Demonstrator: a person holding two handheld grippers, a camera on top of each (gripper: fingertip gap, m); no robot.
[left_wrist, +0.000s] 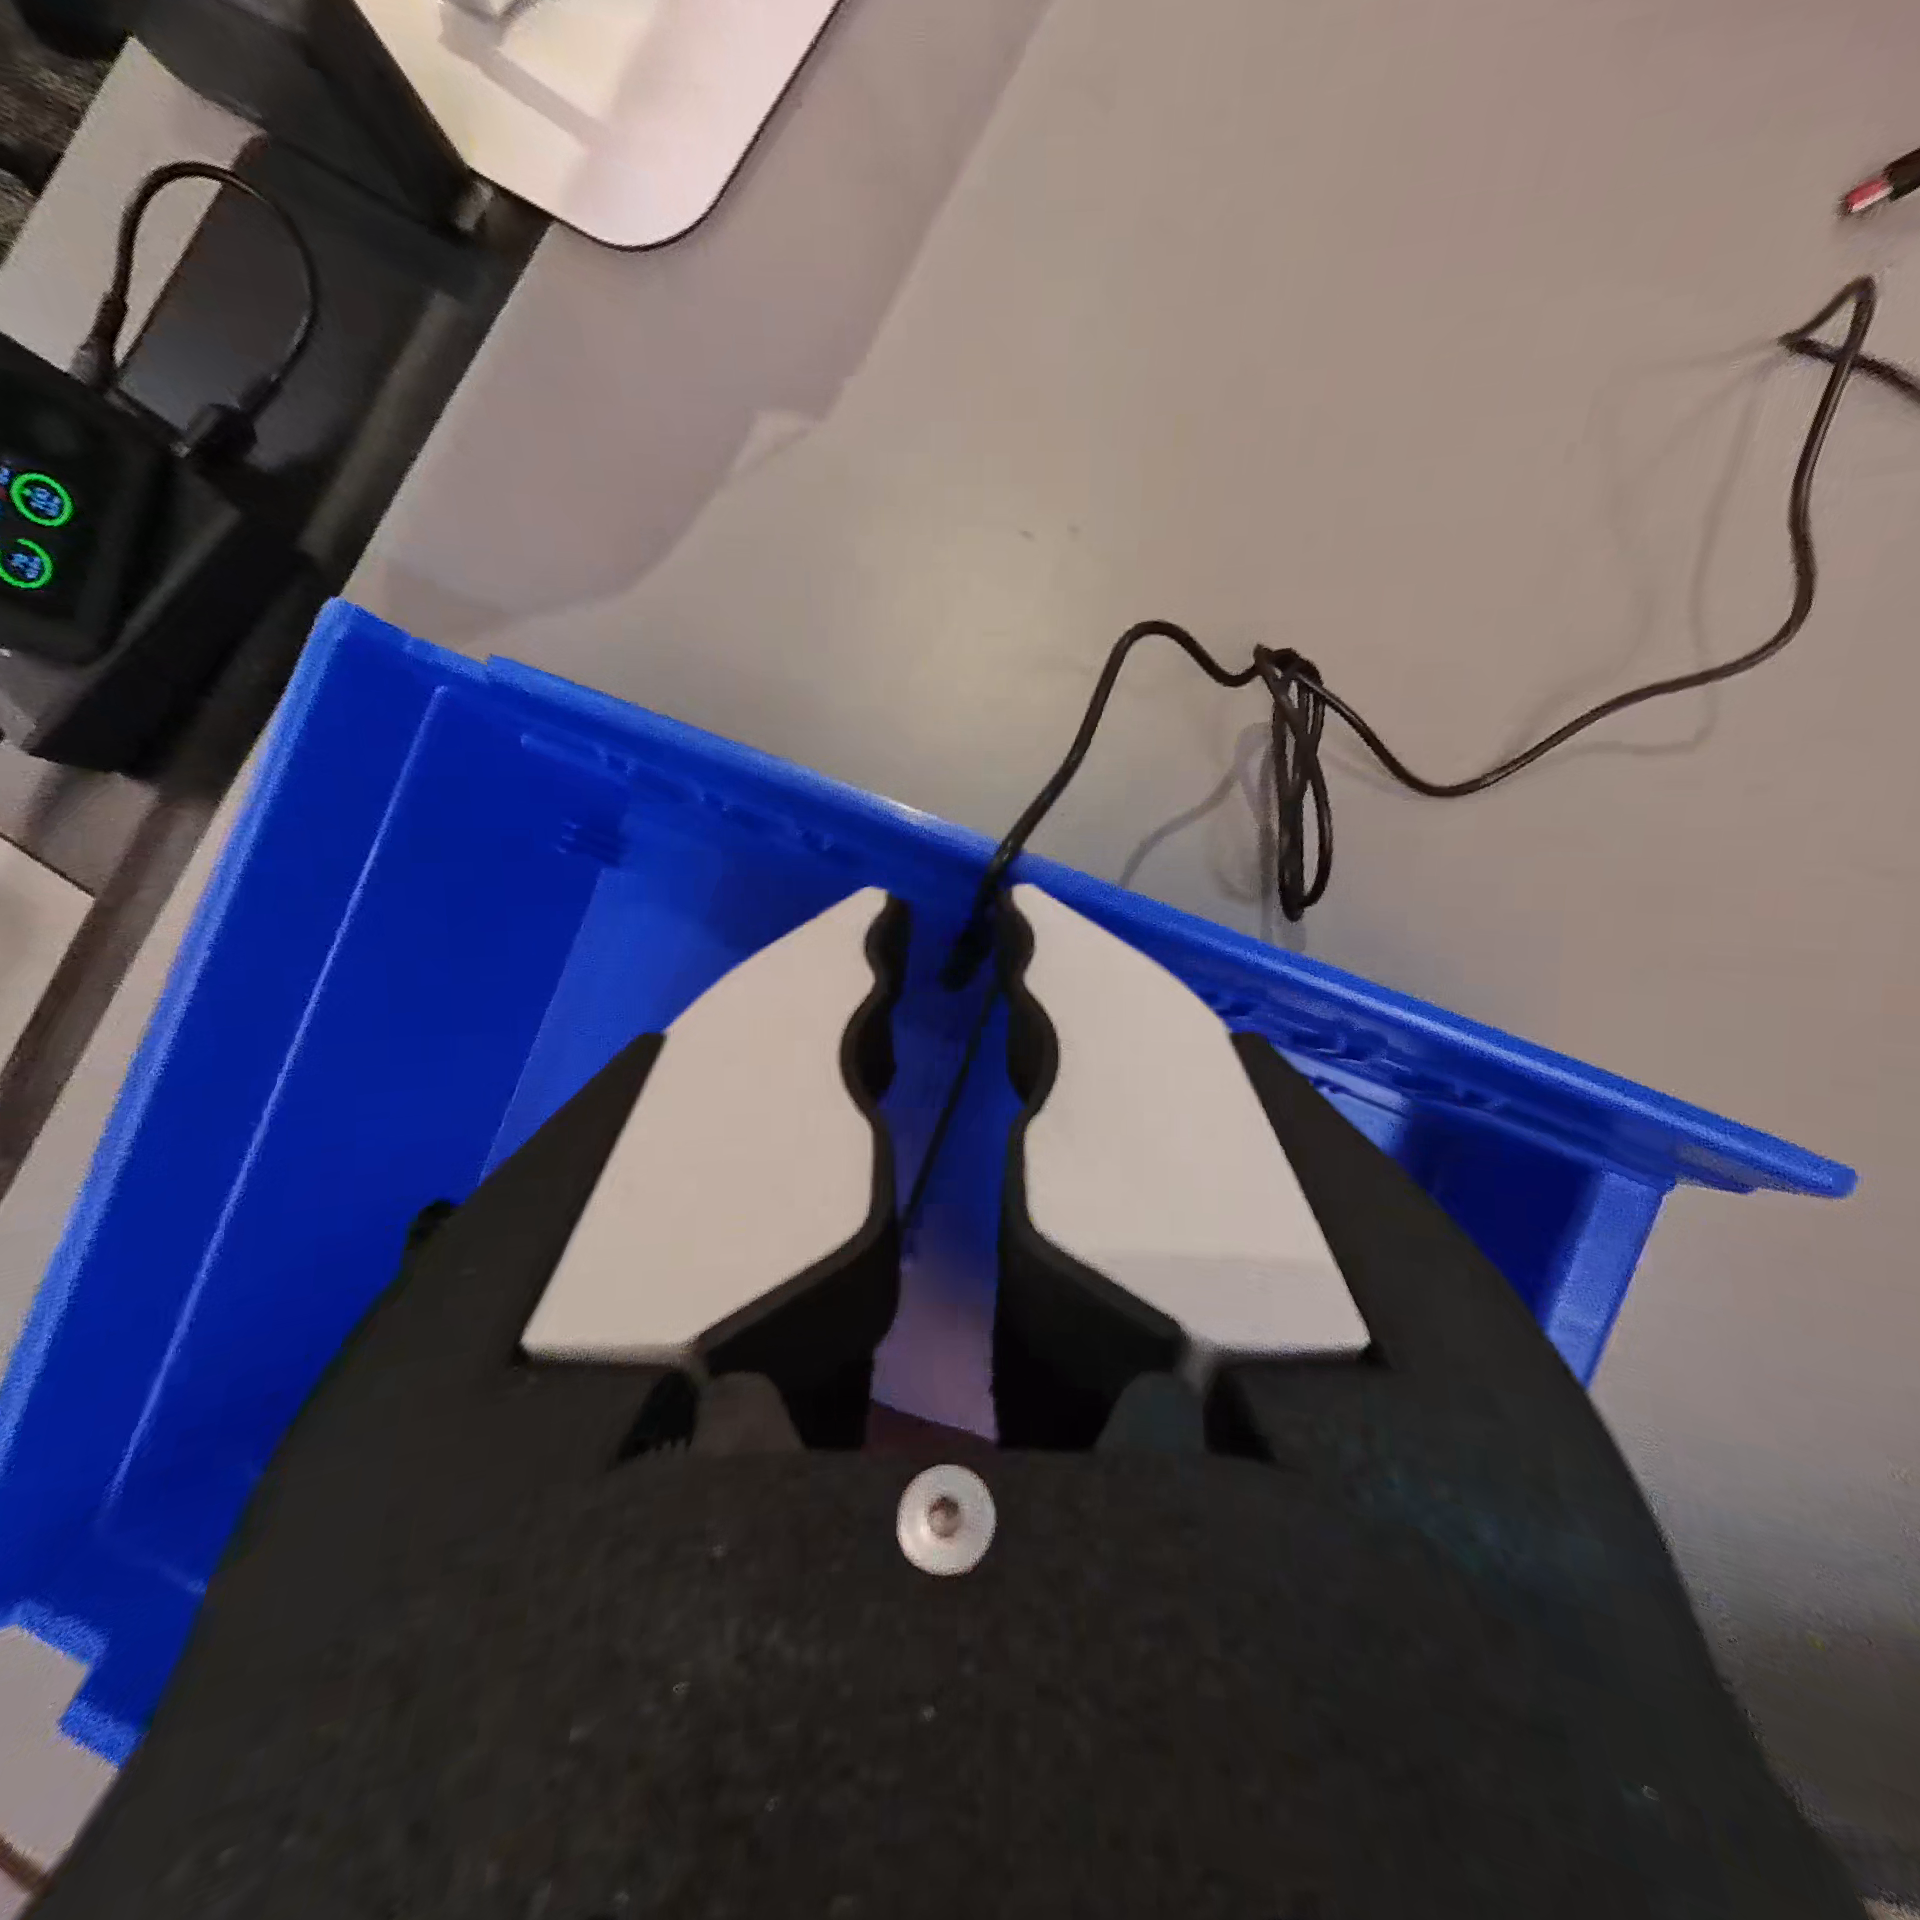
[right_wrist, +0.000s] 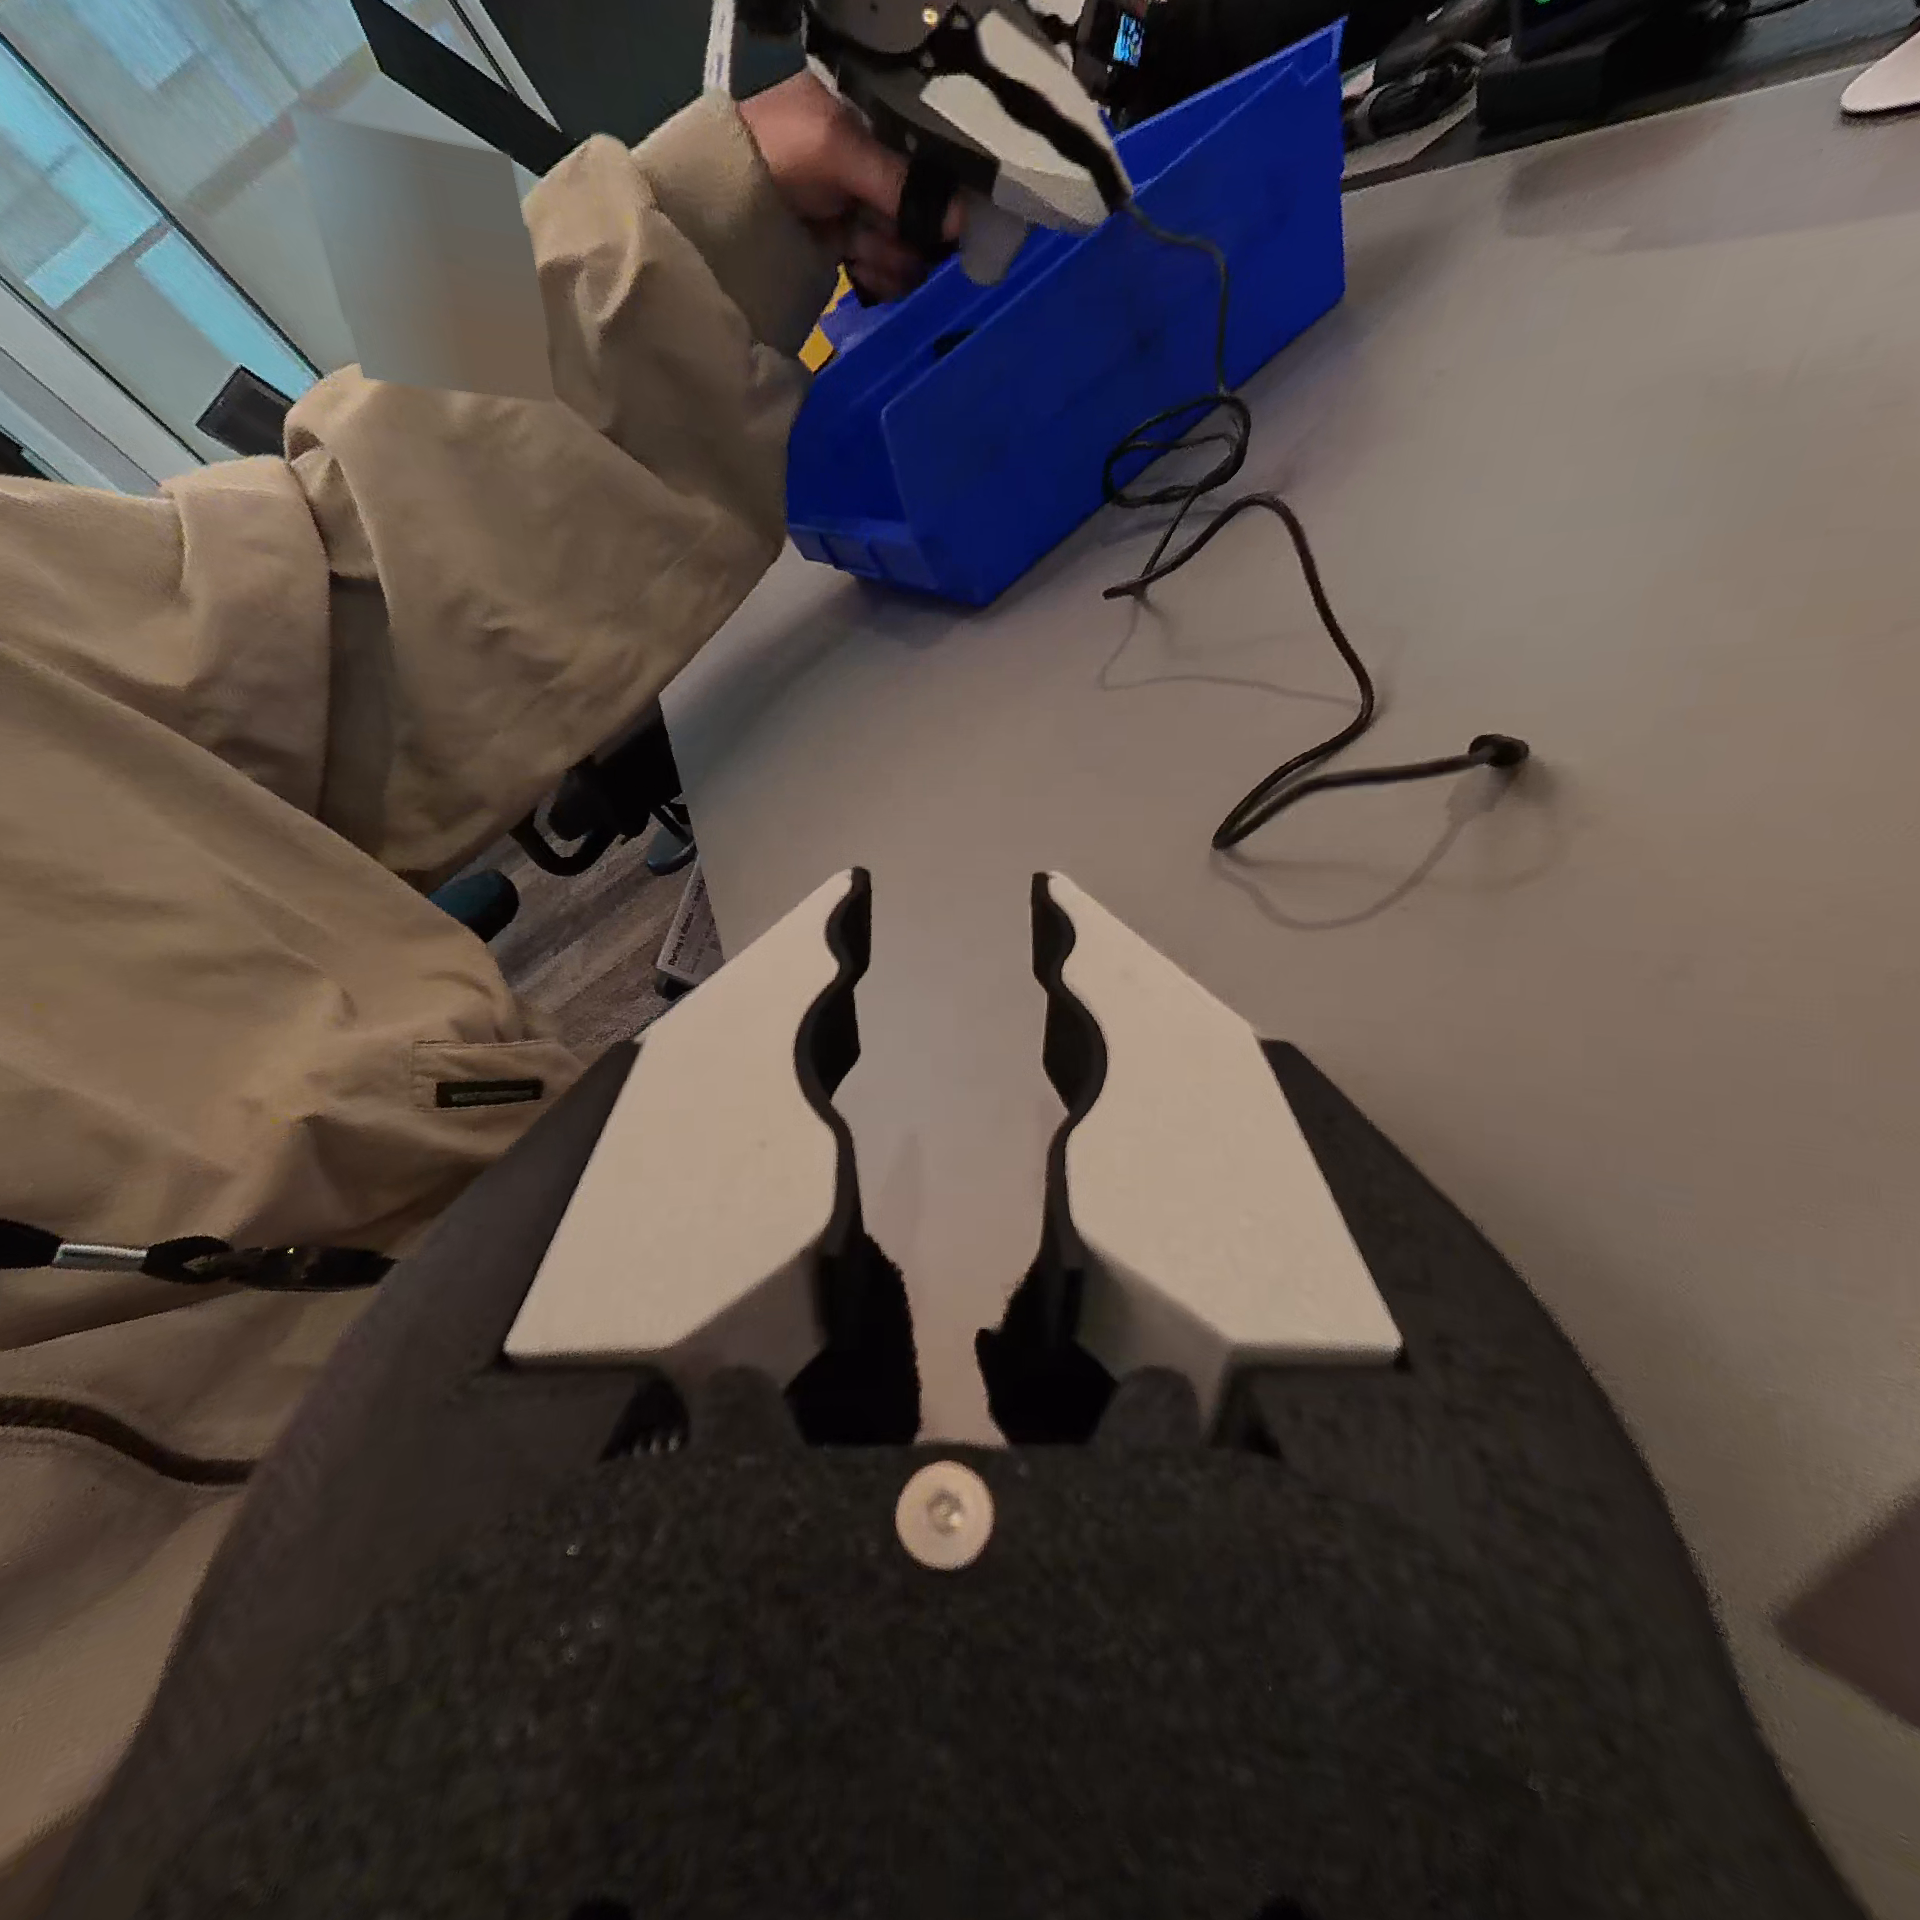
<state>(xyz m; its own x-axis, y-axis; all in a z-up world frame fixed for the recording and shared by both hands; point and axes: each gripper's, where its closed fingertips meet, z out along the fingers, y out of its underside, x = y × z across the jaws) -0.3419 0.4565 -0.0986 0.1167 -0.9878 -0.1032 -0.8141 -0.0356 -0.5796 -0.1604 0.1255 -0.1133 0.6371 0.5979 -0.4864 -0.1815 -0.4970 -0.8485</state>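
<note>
The open-topped blue plastic bin (left_wrist: 343, 1039) on the grey table (left_wrist: 1351, 416) shows bare walls; its floor is hidden. Over the bin's rim, the left gripper (left_wrist: 951, 935) has its jaws pinched on a thin black cable (left_wrist: 1507, 769), which trails toward 2 o'clock. Only the right wrist view shows the cable's plug end (right_wrist: 1496, 750) and a beige sleeve (right_wrist: 416, 623). There the right gripper (right_wrist: 951, 883) hovers over bare table, jaws apart, empty.
</note>
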